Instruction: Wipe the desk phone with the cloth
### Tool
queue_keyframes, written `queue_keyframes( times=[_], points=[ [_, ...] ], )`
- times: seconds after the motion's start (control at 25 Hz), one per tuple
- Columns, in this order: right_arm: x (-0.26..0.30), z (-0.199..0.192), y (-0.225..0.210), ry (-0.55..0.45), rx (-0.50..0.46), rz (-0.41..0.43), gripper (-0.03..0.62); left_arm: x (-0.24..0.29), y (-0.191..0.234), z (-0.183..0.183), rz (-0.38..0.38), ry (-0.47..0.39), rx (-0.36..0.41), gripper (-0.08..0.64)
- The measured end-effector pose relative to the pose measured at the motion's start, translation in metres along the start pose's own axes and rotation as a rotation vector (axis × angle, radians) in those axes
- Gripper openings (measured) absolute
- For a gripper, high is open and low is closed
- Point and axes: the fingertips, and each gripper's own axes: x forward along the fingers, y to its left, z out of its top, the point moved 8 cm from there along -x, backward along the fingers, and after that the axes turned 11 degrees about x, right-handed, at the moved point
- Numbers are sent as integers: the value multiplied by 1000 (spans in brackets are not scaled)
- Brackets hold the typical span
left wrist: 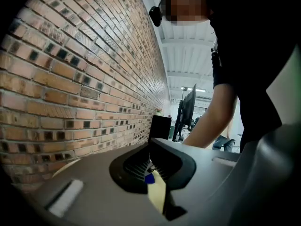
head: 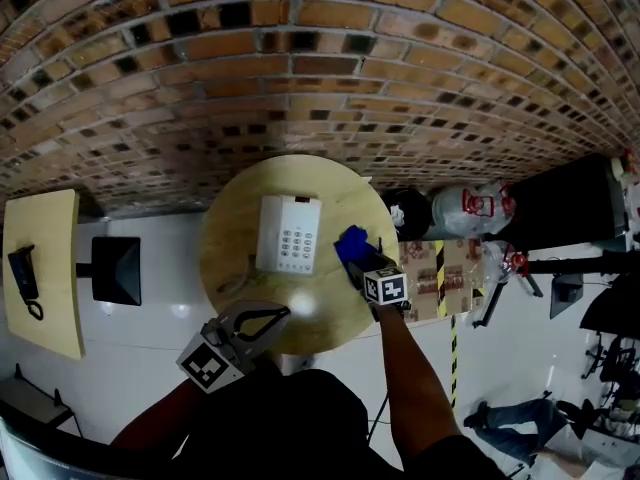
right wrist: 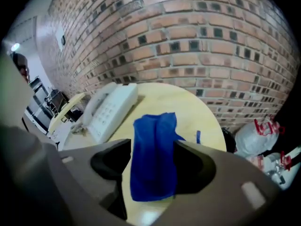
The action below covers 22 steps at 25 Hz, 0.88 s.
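A white desk phone (head: 290, 233) (right wrist: 109, 109) lies at the middle of a round wooden table (head: 235, 228) (right wrist: 193, 102). To its right, by the table's right edge, lies a rumpled blue cloth (head: 350, 241) (right wrist: 157, 126). My right gripper (head: 356, 260) (right wrist: 151, 146) stands open over the cloth's near end. The cloth lies between its jaws on the tabletop, and the pads do not press on it. My left gripper (head: 283, 312) (left wrist: 150, 148) hovers at the table's front edge, shut and holding nothing, with its tips pointing towards the cloth.
A brick wall (head: 320, 58) stands behind the table. On the left is a second wooden table (head: 45, 268) with a black handset (head: 25, 273), and beside it a black box (head: 117, 270). Plastic bags (head: 470, 208) and a cardboard box (head: 445, 278) crowd the floor on the right.
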Motion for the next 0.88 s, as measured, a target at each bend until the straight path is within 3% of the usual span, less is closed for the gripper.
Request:
queue_keyframes(
  times=[0.12, 0.28, 0.32, 0.36, 0.4, 0.52, 0.72, 0.8, 0.88],
  points=[
    [17, 0, -14, 63, -18, -34, 272, -8, 5, -8, 20, 16, -24, -11],
    [30, 5, -10, 119, -146, -98, 253, -17, 13, -17, 32, 29, -19, -11],
    [32, 7, -8, 135, -167, -102, 217, -18, 14, -18, 36, 35, -30, -11],
    [34, 9, -6, 148, -178, -99, 138, -19, 15, -19, 40, 42, -45, -11],
    [34, 12, -3, 153, -182, -89, 102, -19, 16, -20, 43, 46, -54, -11],
    [31, 35, 18, 81, -197, -29, 89, -19, 18, -17, 44, 26, -41, -11],
    [38, 122, 87, -89, -340, 112, 89, -24, 24, -14, 67, 10, -52, -11],
    [53, 152, 110, -97, -400, 137, 89, -27, 25, -15, 76, 15, -42, -11],
    [73, 166, 122, -46, -459, 129, 89, -31, 29, -13, 65, 5, 41, -11]
  ],
)
